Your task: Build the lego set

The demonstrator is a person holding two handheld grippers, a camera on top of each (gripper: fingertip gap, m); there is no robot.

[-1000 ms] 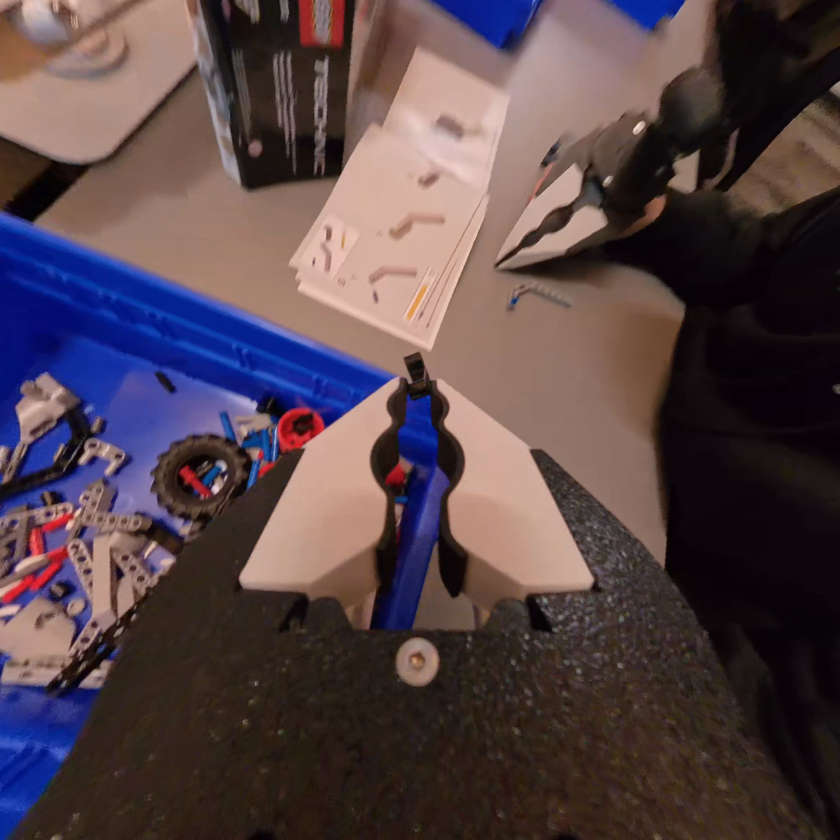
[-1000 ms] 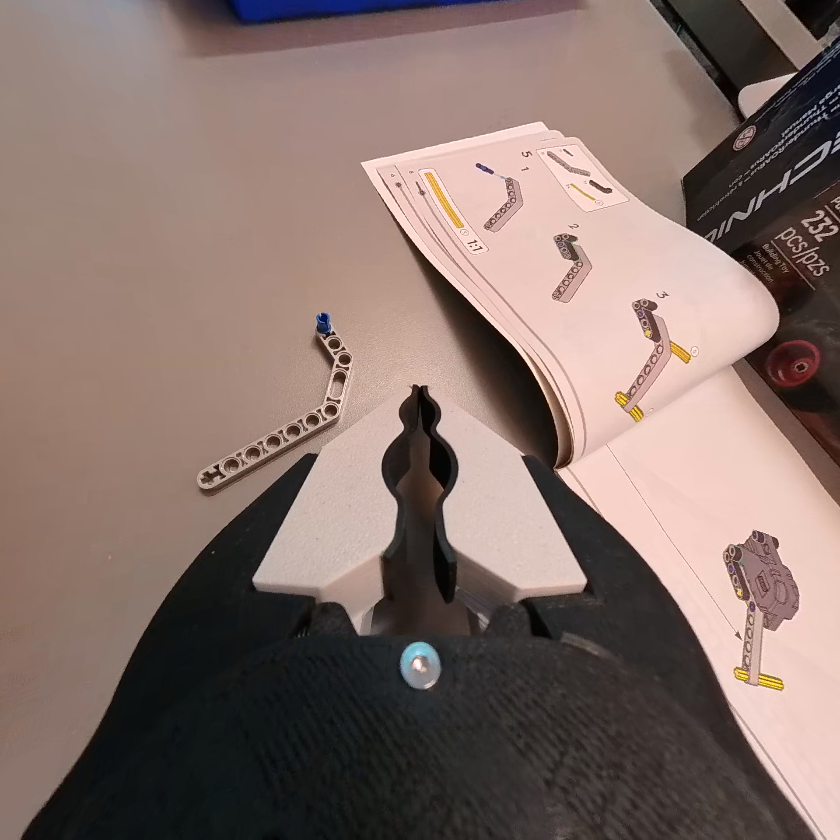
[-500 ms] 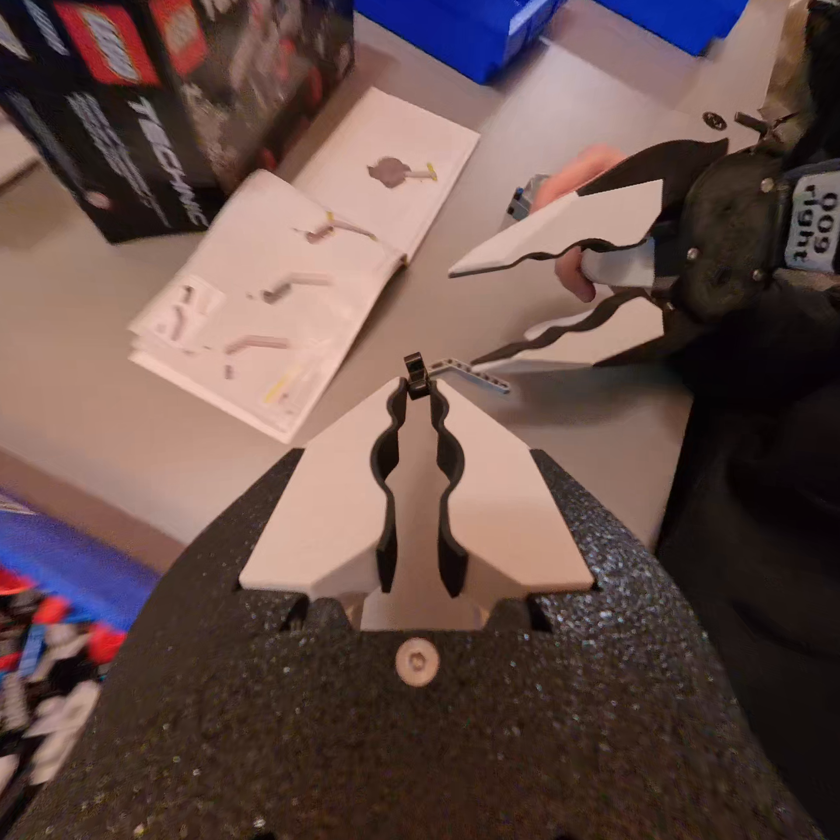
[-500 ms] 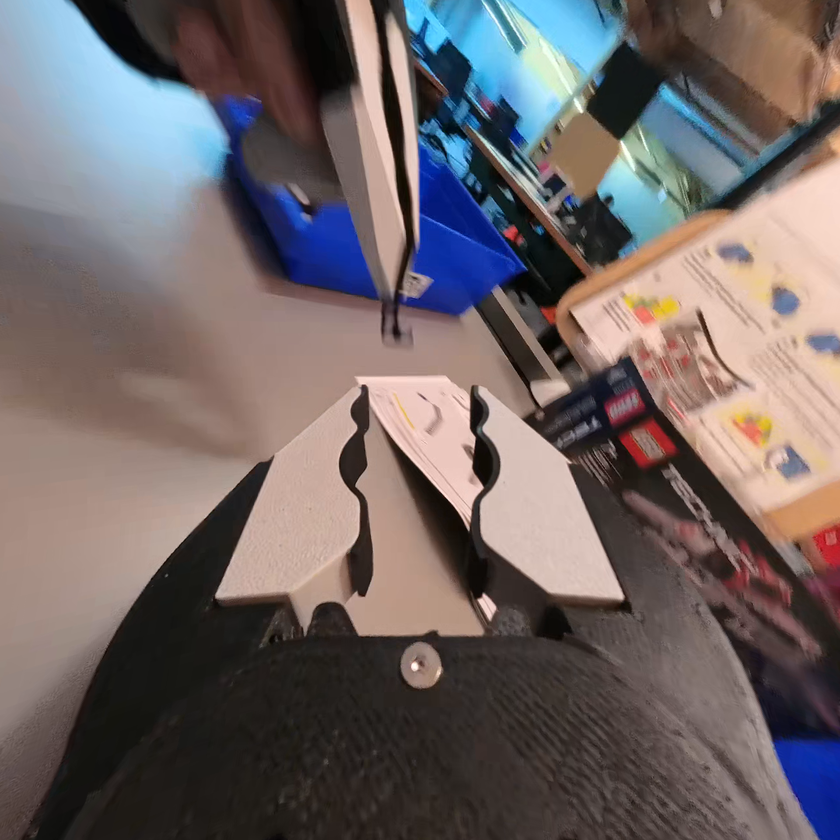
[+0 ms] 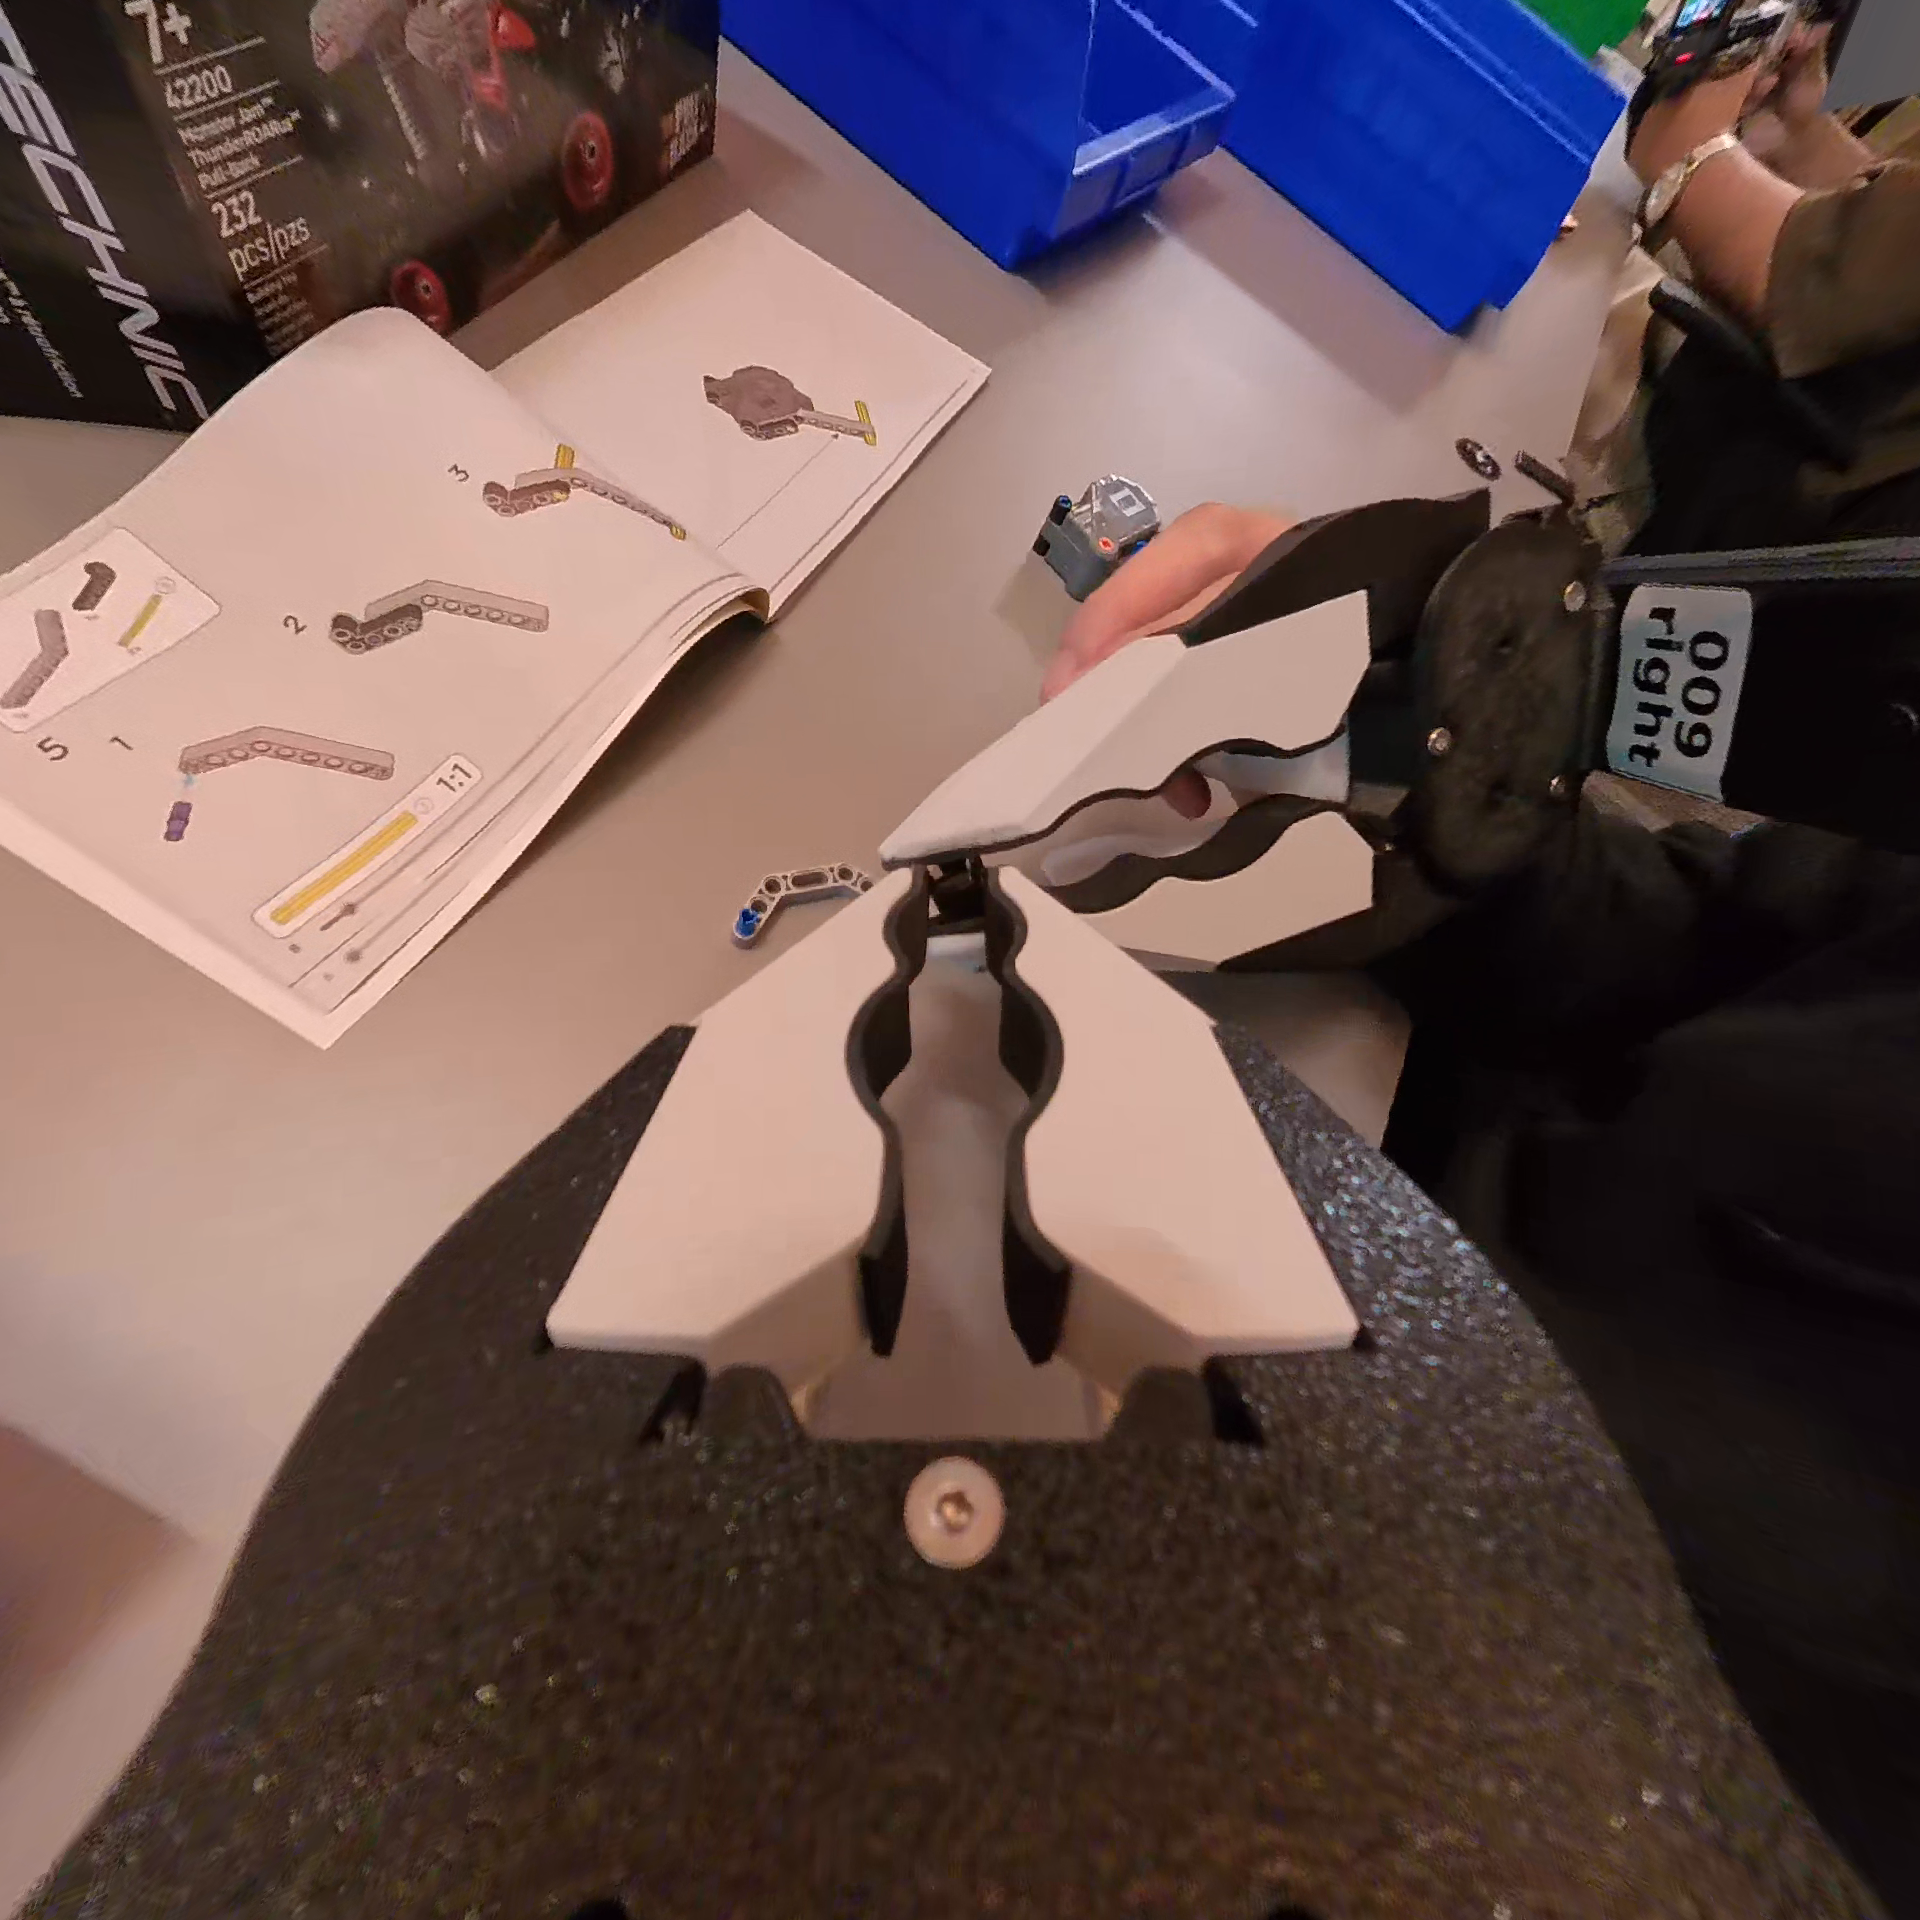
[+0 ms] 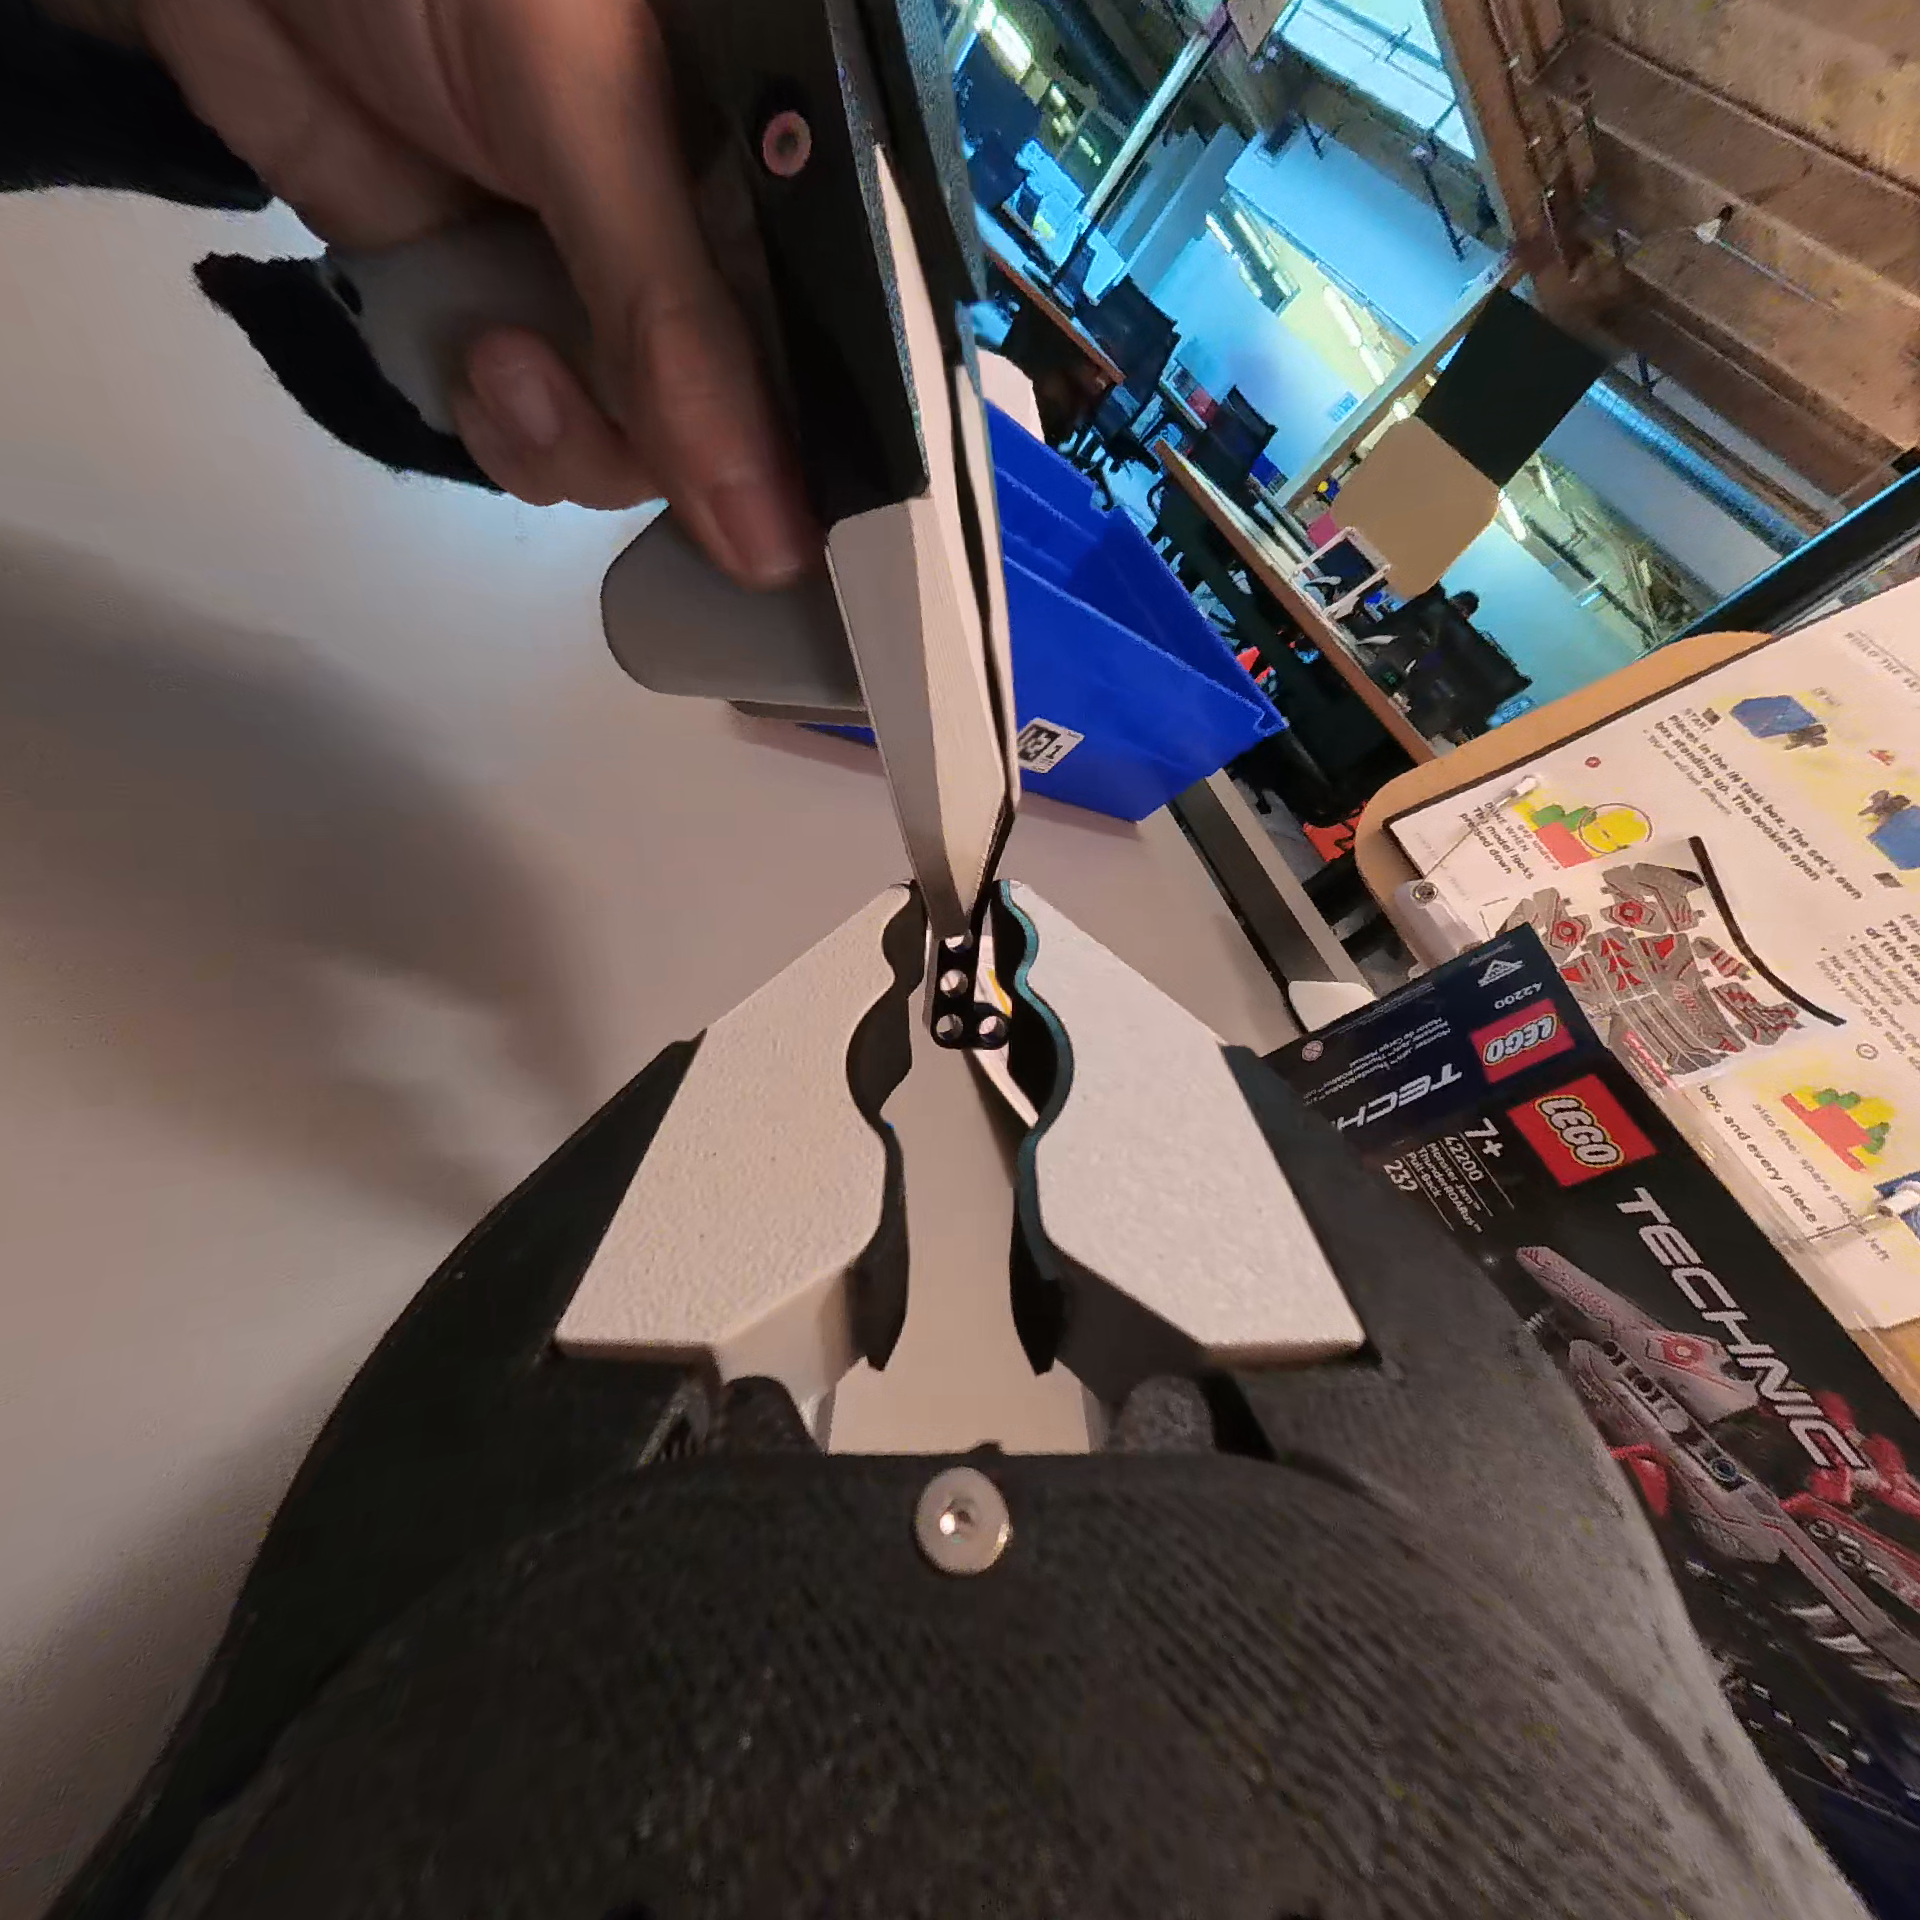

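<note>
My left tongs (image 5: pixel 954 902) pinch a small black L-shaped piece (image 6: pixel 964 1000) with holes at the very tips, held up above the grey table (image 5: pixel 208 1143). My right tongs (image 6: pixel 961 935) stand partly open, their two fingers either side of that black piece; whether they already touch it I cannot tell. In the left view the right tongs (image 5: pixel 935 852) reach in from the right, their tips meeting the tips of mine, and my hand (image 5: pixel 1143 603) shows behind them. In the right view my other hand (image 6: pixel 499 239) grips the left tongs' handle from above.

On the table just beyond the tips lies a bent grey beam (image 5: pixel 805 894) with a blue pin (image 5: pixel 744 925) in its end. Farther off sits a small grey block (image 5: pixel 1101 525). The open booklet (image 5: pixel 395 623) lies to the left, touching the black box (image 5: pixel 312 156) behind it. Blue bins (image 5: pixel 1039 125) stand at the far edge.
</note>
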